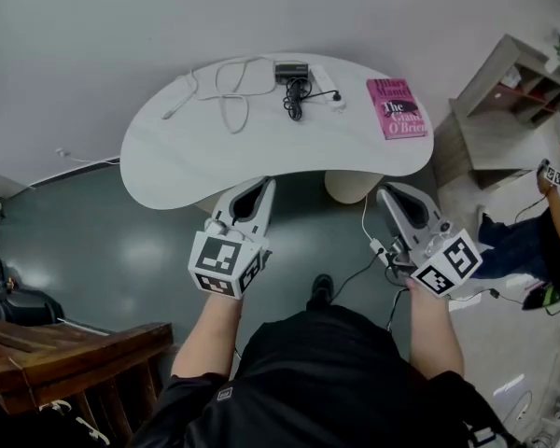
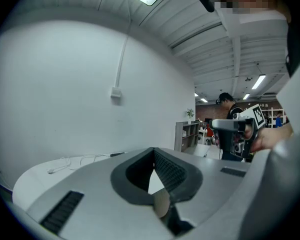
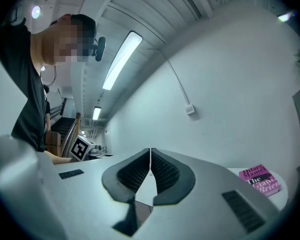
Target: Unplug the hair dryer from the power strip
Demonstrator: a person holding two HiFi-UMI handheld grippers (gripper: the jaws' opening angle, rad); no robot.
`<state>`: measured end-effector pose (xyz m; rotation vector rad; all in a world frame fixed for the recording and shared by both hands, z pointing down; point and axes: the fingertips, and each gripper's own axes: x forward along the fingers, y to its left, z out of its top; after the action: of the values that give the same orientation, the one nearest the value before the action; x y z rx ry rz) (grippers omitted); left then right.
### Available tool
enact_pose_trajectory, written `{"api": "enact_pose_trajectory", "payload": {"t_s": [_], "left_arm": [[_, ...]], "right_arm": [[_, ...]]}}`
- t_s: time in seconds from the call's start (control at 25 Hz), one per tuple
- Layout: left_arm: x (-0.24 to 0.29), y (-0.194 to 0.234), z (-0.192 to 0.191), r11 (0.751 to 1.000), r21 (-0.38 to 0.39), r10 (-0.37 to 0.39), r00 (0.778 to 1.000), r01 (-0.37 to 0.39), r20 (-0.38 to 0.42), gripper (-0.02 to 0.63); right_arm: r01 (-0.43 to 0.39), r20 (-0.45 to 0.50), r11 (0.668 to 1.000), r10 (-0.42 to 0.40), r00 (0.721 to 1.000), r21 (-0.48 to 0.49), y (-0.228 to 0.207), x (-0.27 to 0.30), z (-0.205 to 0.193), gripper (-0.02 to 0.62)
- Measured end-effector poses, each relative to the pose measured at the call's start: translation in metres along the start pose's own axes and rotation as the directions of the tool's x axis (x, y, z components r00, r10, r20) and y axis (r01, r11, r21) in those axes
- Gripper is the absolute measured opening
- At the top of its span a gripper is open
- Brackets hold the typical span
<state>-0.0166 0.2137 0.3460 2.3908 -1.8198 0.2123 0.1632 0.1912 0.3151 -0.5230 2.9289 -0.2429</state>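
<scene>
A black hair dryer lies at the far side of the white table, its black cord bunched in front of it. Next to it lies a white power strip with a dark plug near its end. Both grippers hang short of the table's near edge, well apart from these things. My left gripper is shut and empty, tips together. My right gripper is also shut with nothing in it. The left gripper view shows only a thin white cable on the tabletop.
A pink book lies at the table's right end. A white cable loops at the back left. A shelf unit and another person are at the right. Wooden steps are lower left, cables on the floor.
</scene>
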Motion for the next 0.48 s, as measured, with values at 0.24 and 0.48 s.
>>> {"api": "enact_pose_trajectory", "payload": {"t_s": [0.24,0.48], "left_arm": [[0.049,0.016,0.007,1.000,0.002,0.003,1.000,-0.003,-0.004,0.006],[0.099,0.055,0.017,1.000,0.010,-0.029,1.000,0.029,0.006,0.006]], "right_arm": [[-0.005,0.005,0.999,0.005,1.000,0.046,-0.046,0.017,0.001,0.037],[0.075,-0.009,0.997,-0.074,0.997,0.033,-0.085,0.044,-0.001,0.037]]}}
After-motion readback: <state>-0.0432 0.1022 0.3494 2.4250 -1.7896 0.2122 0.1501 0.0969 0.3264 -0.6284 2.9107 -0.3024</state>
